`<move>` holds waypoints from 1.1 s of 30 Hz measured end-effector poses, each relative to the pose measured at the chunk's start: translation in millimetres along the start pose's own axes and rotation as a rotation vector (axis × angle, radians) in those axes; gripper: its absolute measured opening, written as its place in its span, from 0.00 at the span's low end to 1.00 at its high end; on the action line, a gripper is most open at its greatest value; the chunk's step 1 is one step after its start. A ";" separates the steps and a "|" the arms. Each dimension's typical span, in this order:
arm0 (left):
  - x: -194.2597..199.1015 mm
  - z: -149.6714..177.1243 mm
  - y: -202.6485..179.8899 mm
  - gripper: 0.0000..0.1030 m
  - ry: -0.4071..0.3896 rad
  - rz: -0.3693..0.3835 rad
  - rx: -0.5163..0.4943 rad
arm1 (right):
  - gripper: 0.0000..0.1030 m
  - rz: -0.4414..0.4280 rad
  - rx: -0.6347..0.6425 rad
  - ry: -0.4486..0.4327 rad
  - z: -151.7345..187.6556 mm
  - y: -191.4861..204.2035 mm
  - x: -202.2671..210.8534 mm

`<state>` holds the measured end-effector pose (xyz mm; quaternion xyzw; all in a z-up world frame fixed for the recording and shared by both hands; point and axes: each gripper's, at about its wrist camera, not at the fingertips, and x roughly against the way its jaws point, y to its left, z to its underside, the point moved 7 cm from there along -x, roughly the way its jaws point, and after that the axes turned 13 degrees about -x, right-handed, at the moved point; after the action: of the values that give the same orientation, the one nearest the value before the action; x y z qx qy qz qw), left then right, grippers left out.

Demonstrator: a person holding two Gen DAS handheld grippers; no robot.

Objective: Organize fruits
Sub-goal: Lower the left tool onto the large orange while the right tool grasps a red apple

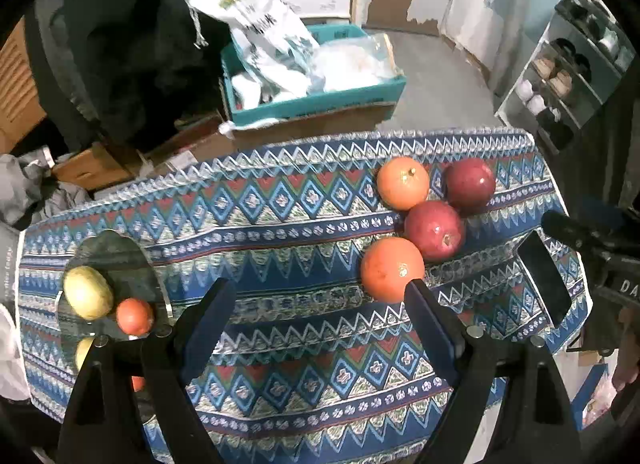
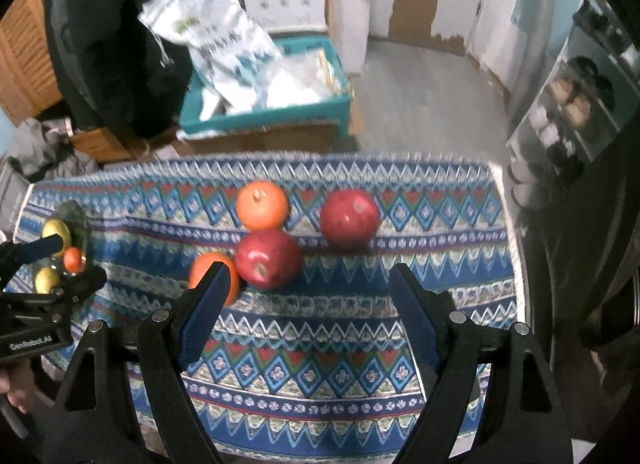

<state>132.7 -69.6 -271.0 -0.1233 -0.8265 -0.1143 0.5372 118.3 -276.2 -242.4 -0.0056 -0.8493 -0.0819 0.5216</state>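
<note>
Two oranges and two red apples lie clustered on the patterned tablecloth (image 1: 280, 224). In the left wrist view the near orange (image 1: 390, 268) sits just beyond the right fingertip of my open left gripper (image 1: 320, 292), with a red apple (image 1: 434, 230), the far orange (image 1: 402, 183) and another apple (image 1: 470, 185) behind it. A glass plate (image 1: 116, 260) at the left holds a yellow-green fruit (image 1: 87, 292) and a small orange fruit (image 1: 135, 316). My right gripper (image 2: 308, 276) is open and empty; the near apple (image 2: 267, 258) lies just beyond its gap, the orange (image 2: 208, 270) behind its left finger.
Beyond the table's far edge stand a teal crate (image 1: 320, 100) with plastic bags, cardboard boxes (image 1: 96, 168) and a shoe rack (image 1: 560, 84) at the right. In the right wrist view the left gripper's body (image 2: 40, 304) shows at the left, over the plate (image 2: 74, 224).
</note>
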 end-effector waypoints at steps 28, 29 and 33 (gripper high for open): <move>-111.3 -7.6 -66.3 0.86 0.122 0.131 -0.083 | 0.79 0.071 -0.071 0.205 41.0 -44.5 -98.9; -113.2 -7.7 -68.3 0.85 0.125 0.136 -0.088 | 0.79 0.070 -0.078 0.204 40.6 -46.1 -98.9; -121.6 -7.1 -69.4 0.84 0.135 0.151 -0.083 | 0.79 0.070 -0.090 0.205 40.3 -49.7 -98.8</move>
<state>163.9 -147.2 -383.6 -0.1992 -0.7714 -0.1156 0.5932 122.9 -312.0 -354.4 -0.0503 -0.7863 -0.1019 0.6073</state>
